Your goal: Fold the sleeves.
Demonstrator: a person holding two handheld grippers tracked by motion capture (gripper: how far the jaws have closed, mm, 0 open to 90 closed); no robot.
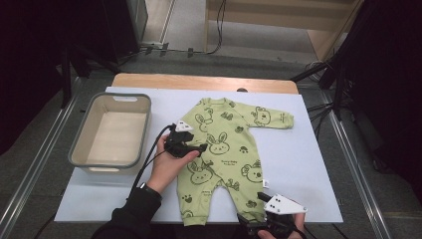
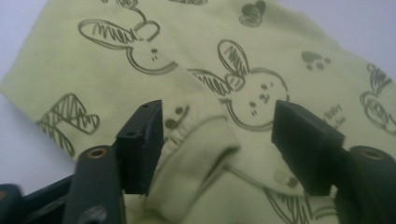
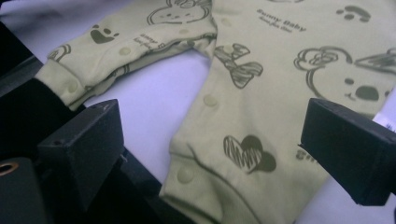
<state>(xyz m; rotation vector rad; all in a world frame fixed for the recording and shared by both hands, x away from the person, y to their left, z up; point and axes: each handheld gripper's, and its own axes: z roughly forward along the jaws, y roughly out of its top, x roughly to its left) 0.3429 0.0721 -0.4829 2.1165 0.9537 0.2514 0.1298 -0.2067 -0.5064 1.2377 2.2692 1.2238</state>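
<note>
A light green baby romper [image 1: 224, 144] printed with rabbits and bears lies flat on the white board [image 1: 308, 149], one sleeve stretched out to the right. The other sleeve is folded in over the chest. Its cuff [image 2: 201, 140] lies between the jaws of my left gripper [image 2: 217, 140], which stand apart without pinching it. From above, the left gripper [image 1: 191, 144] hovers over the romper's left side. My right gripper [image 1: 254, 221] is at the board's near edge, jaws wide apart around the right leg's cuff [image 3: 196, 186]; the other leg [image 3: 93, 60] lies beyond.
A grey-rimmed, empty plastic basket [image 1: 79, 134] stands on the board's left side. The wooden table edge [image 1: 199, 82] shows behind the board. Bare board lies to the right of the romper. Dark stands and cables surround the table.
</note>
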